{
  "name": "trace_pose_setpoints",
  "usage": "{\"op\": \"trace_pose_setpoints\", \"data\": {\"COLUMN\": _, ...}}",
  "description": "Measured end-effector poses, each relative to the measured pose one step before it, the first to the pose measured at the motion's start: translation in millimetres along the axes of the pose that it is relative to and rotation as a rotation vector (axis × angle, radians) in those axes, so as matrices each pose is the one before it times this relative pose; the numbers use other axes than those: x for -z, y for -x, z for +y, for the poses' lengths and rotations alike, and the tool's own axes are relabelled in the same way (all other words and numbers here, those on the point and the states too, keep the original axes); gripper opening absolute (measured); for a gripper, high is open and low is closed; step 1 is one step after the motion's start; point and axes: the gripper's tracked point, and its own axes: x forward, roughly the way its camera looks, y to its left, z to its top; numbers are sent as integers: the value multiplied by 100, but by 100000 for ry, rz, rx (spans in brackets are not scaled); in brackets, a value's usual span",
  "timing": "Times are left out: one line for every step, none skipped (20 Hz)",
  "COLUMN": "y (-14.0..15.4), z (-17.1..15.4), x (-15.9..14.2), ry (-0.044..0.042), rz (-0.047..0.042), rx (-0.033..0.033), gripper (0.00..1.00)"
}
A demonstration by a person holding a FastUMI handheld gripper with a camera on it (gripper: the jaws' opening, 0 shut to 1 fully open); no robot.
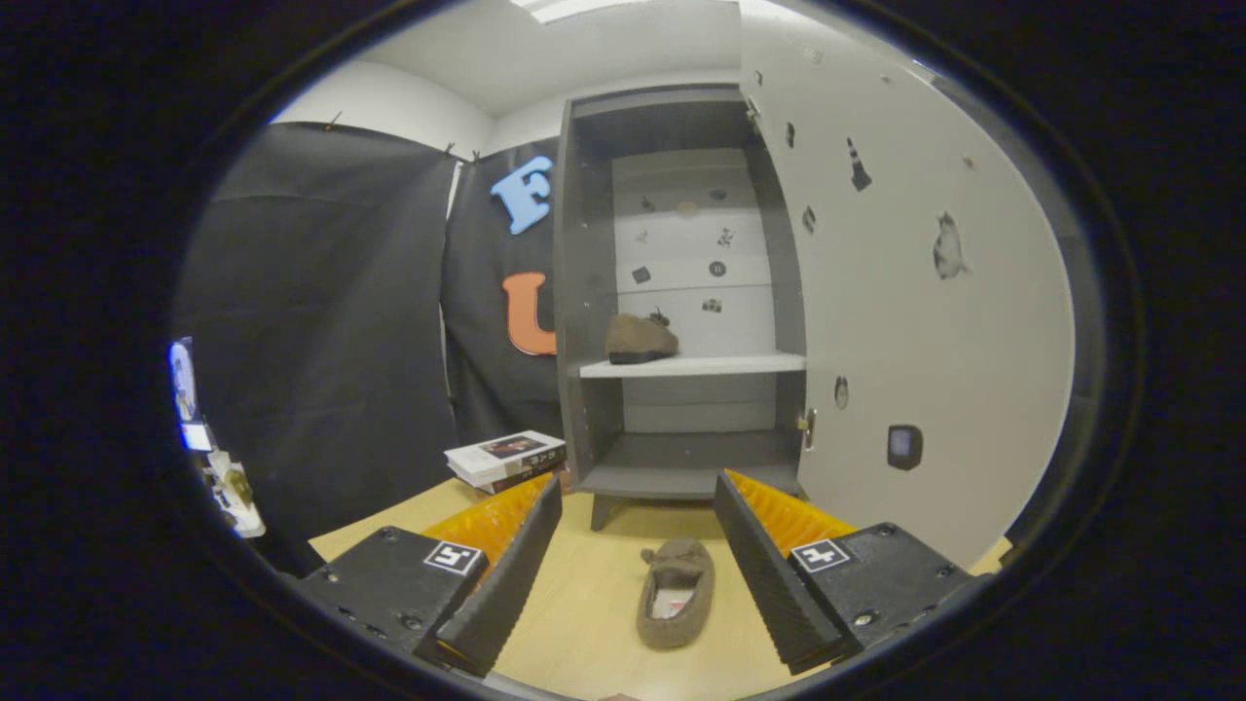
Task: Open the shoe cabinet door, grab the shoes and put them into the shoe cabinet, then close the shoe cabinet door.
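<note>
Cabinet point(681, 292) door point(905, 292) stands swung open to the right, and one brown shoe point(640, 339) sits on the white shelf point(720, 366). We judge the step in hand to be grabbing the second shoe point(675, 592), which lies on the bench point(584, 604) between our fingers point(506, 574), toe toward the cabinet, opening up. Fingers are spread wide, holding nothing. We should lower squarely and pinch across its sides near the heel so it hangs level. Books point(506, 458) rest left of the cabinet, well clear.

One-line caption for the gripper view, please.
Open tongs frame a brown slipper on the table; its mate sits on the open cabinet's shelf.
</note>
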Motion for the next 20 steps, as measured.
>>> {"op": "trace_pose_setpoints", "data": {"y": -95, "z": 132, "x": 1031, "ry": -671, "rz": 3098, "rx": 117, "gripper": 100}}
{"op": "trace_pose_setpoints", "data": {"y": -18, "z": 202, "x": 1069, "ry": -345, "rz": 4245, "rx": -543, "gripper": 100}}
{"op": "trace_pose_setpoints", "data": {"y": 28, "z": 100, "x": 1070, "ry": -230, "rz": 4264, "rx": -829, "gripper": 100}}
{"op": "trace_pose_setpoints", "data": {"y": 74, "z": 126, "x": 913, "ry": -1031, "rz": 4072, "rx": -648, "gripper": 100}}
{"op": "trace_pose_setpoints", "data": {"y": -31, "z": 122, "x": 888, "ry": -1024, "rz": 3671, "rx": -174, "gripper": 100}}
{"op": "trace_pose_setpoints", "data": {"y": -3, "z": 18, "x": 845, "ry": -994, "rz": 3682, "rx": 442, "gripper": 99}}
{"op": "trace_pose_setpoints", "data": {"y": -243, "z": 61, "x": 899, "ry": -799, "rz": 3531, "rx": 207, "gripper": 98}}
{"op": "trace_pose_setpoints", "data": {"y": -91, "z": -18, "x": 779, "ry": 266, "rz": 3605, "rx": 124, "gripper": 94}}
{"op": "trace_pose_setpoints", "data": {"y": -144, "z": -321, "x": 695, "ry": 5, "rz": 3598, "rx": 1154, "gripper": 90}}
{"op": "trace_pose_setpoints", "data": {"y": -31, "z": -37, "x": 700, "ry": -174, "rz": 3639, "rx": 142, "gripper": 85}}
{"op": "trace_pose_setpoints", "data": {"y": 44, "z": 101, "x": 513, "ry": -1061, "rz": 3068, "rx": -343, "gripper": 84}}
{"op": "trace_pose_setpoints", "data": {"y": -60, "z": -97, "x": 234, "ry": -736, "rz": 2028, "rx": 398, "gripper": 81}}
{"op": "trace_pose_setpoints", "data": {"y": -396, "z": -31, "x": -68, "ry": -295, "rz": 405, "rx": 699, "gripper": 79}}
{"op": "trace_pose_setpoints", "data": {"y": -693, "z": -273, "x": -255, "ry": -177, "rz": -121, "rx": 722, "gripper": 73}}
{"op": "trace_pose_setpoints", "data": {"y": -739, "z": -605, "x": 359, "ry": -288, "rz": 2541, "rx": 3431, "gripper": 63}}
{"op": "trace_pose_setpoints", "data": {"y": -491, "z": -590, "x": 366, "ry": 567, "rz": 2447, "rx": 2538, "gripper": 52}}
{"op": "trace_pose_setpoints", "data": {"y": 148, "z": 38, "x": 624, "ry": -1787, "rz": 4065, "rx": -1764, "gripper": 47}}
{"op": "trace_pose_setpoints", "data": {"y": 394, "z": 198, "x": -180, "ry": -5881, "rz": 876, "rx": -3260, "gripper": 39}}
{"op": "trace_pose_setpoints", "data": {"y": 1148, "z": 165, "x": -825, "ry": -4664, "rz": -3214, "rx": -1957, "gripper": 27}}
{"op": "trace_pose_setpoints", "data": {"y": 1153, "z": 134, "x": -144, "ry": -2001, "rz": -389, "rx": -3560, "gripper": 11}}
